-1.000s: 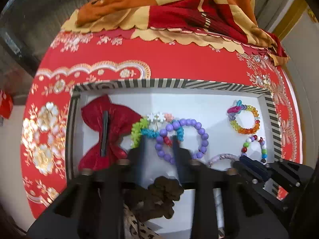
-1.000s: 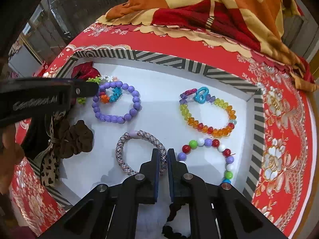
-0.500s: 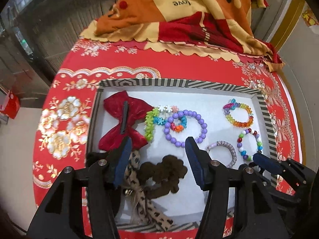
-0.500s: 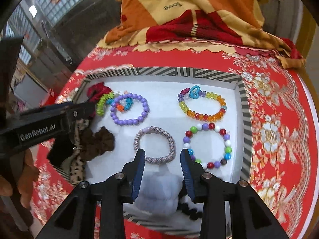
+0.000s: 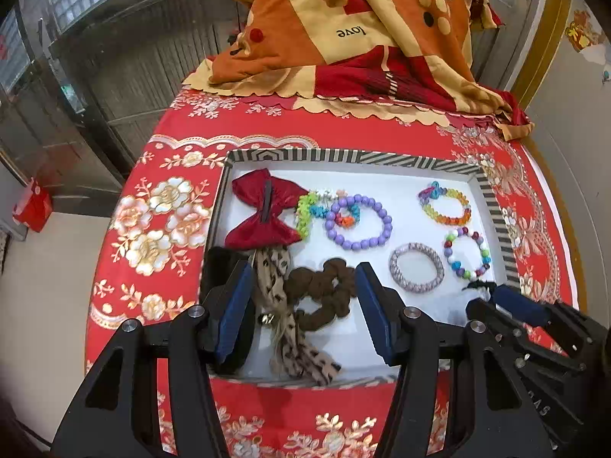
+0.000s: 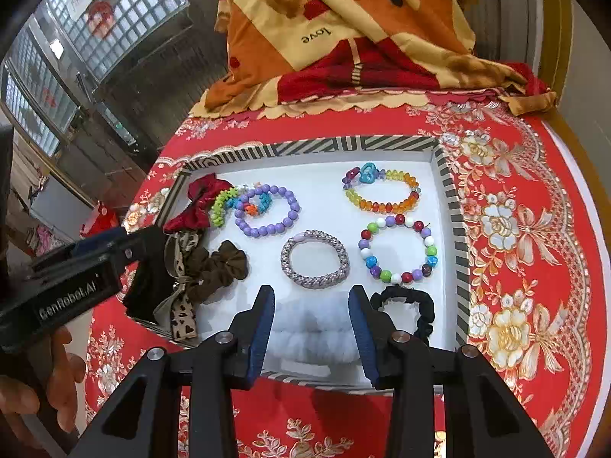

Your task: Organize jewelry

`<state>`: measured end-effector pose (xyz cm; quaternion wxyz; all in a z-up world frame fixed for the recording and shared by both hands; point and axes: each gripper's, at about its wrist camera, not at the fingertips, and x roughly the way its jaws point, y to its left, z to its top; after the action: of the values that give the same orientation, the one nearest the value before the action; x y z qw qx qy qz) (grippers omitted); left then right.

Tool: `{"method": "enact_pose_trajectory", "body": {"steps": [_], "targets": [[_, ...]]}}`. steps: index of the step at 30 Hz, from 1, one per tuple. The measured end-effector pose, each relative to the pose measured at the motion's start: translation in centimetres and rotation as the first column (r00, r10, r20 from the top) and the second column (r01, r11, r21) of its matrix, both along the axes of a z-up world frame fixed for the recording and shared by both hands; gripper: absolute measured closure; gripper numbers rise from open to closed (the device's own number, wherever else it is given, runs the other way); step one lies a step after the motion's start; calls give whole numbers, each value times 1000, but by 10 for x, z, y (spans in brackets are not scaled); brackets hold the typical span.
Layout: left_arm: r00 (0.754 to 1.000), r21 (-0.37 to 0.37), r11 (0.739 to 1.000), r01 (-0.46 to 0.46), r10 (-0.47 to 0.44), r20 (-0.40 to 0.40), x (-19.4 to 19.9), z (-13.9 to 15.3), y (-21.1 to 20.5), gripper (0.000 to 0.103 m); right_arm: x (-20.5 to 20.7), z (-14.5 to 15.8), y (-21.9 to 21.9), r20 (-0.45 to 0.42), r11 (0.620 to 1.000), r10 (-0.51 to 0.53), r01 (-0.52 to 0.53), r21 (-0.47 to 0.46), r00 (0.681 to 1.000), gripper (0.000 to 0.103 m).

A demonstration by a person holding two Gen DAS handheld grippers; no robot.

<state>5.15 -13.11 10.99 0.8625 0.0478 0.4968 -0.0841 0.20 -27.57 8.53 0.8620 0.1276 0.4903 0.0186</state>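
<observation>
Hovering, both empty | left gripper [image 5: 303, 307] jaws wide above brown fabric scrunchie [image 5: 324, 292] | right gripper [image 6: 311, 328] jaws wide over fluffy white scrunchie [image 6: 311, 334] | beaded bracelets spaced apart ahead in striped-rim white tray [image 6: 448, 191], likely sorted

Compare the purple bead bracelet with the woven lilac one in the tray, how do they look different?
The purple bead bracelet is a string of separate round beads; the woven bracelet is one continuous braided band. The purple one is solid violet, the woven one pale and speckled. The purple one overlaps a small multicolored bracelet; the woven one lies alone. The purple one sits farther back and left; the woven one nearer the right gripper. Both lie flat in the tray.
</observation>
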Motion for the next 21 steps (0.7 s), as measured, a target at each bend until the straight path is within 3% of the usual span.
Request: {"method": "enact_pose_trajectory", "body": {"steps": [5,9,21], "targets": [[1000,-11,1000,-21,22,10,-15,5,10,47,-9,10,7,16,1000,-5,5,-8,1000,62],[999,-7,999,-33,33,29,-26,10,15,47,-16,16,13,31,1000,-6,7,-30,999,43],[996,-10,998,-60,61,66,-53,24,28,47,-33,30,23,56,998,-5,9,-62,998,42]]}}
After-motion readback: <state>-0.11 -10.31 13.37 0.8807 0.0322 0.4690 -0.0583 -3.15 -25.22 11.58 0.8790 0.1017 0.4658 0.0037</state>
